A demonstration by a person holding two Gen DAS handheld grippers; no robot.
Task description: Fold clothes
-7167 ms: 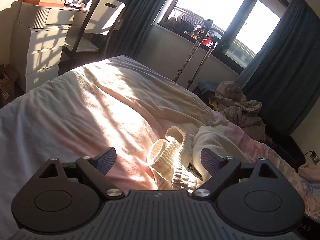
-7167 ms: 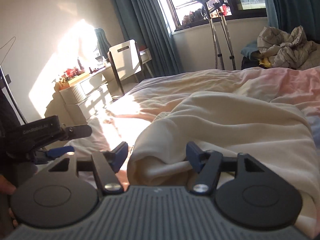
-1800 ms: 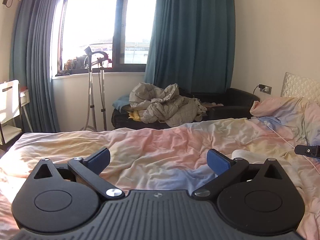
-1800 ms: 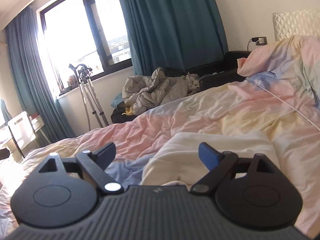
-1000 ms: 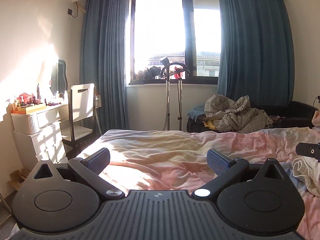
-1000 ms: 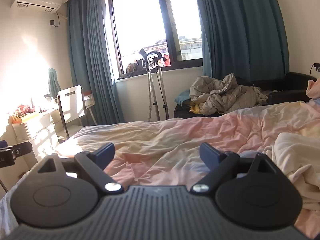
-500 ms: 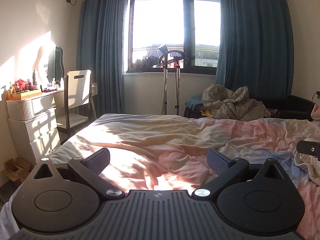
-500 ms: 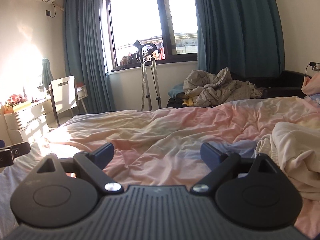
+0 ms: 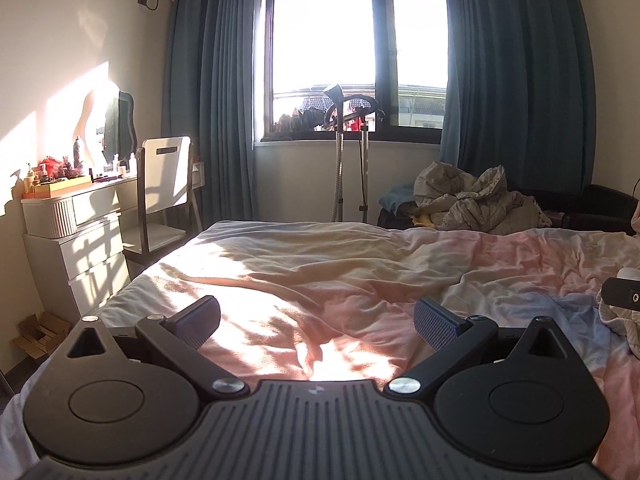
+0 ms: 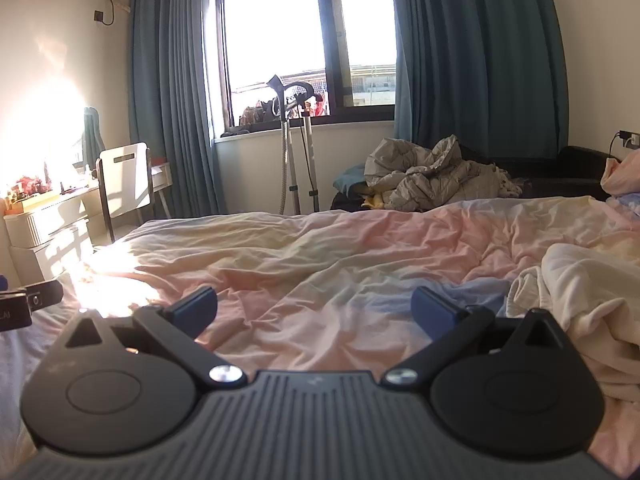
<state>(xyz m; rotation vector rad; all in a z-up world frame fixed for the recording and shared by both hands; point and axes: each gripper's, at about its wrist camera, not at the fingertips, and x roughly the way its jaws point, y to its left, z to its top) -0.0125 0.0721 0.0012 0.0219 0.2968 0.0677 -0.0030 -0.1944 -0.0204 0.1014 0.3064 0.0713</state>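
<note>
The bed [image 10: 320,248], covered by a rumpled pastel duvet [image 9: 340,280], filled both views. A cream garment [image 10: 580,280] lay heaped on the duvet to the right of the right tongs [image 10: 314,308], near them but not between the fingers; only its edge [image 9: 624,320] was seen at the right border of the left-wrist view. The left tongs [image 9: 318,318] were held spread wide over bare, sunlit duvet with nothing gripped. The right tongs' jaws were opening, and nothing lay between them.

Risk, as judged: with both tongs aimed at empty bedding, a closing stroke could pinch the duvet instead of the garment, or catch both layers where the garment lay on it, so that the bedding would be dragged into the fold. The strong glare beside the left tongs might also have hidden cloth edges. The bunched garment offered no clear hem, so a grab at its bulk could have tightened the heap.

Compared with the frames about seven seconds before, the garment was no longer enclosed by either pair of fingers. One second before, both views were set slightly higher over the bed. The right tongs were also narrower then.
</note>
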